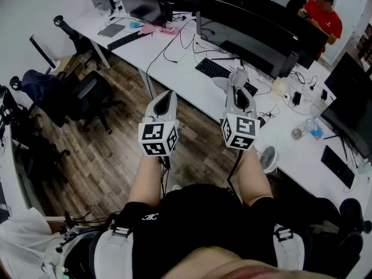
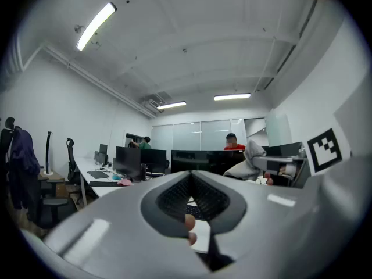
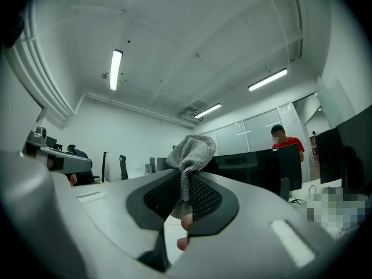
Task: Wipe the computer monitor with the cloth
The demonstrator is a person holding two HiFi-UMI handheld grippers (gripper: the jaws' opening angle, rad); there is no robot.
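Note:
A wide curved black monitor [image 1: 250,34] stands on the long white desk [image 1: 183,83] ahead of me. It also shows far off in the left gripper view, as the monitor [image 2: 197,159], and in the right gripper view, as the monitor [image 3: 256,163]. My right gripper [image 1: 237,79] is held above the desk edge in front of the screen. It is shut on a grey cloth [image 3: 192,150], which bunches above its tips [image 3: 186,179]. My left gripper [image 1: 167,96] is level beside it, over the floor short of the desk. Its jaws [image 2: 190,178] are shut with nothing between them.
A black keyboard [image 1: 216,70] lies before the monitor, with cables around it. Office chairs [image 1: 87,92] stand at the left. A small fan [image 1: 268,157], a water bottle [image 1: 305,129] and another monitor [image 1: 351,97] are at the right. A person in red [image 1: 322,13] sits behind.

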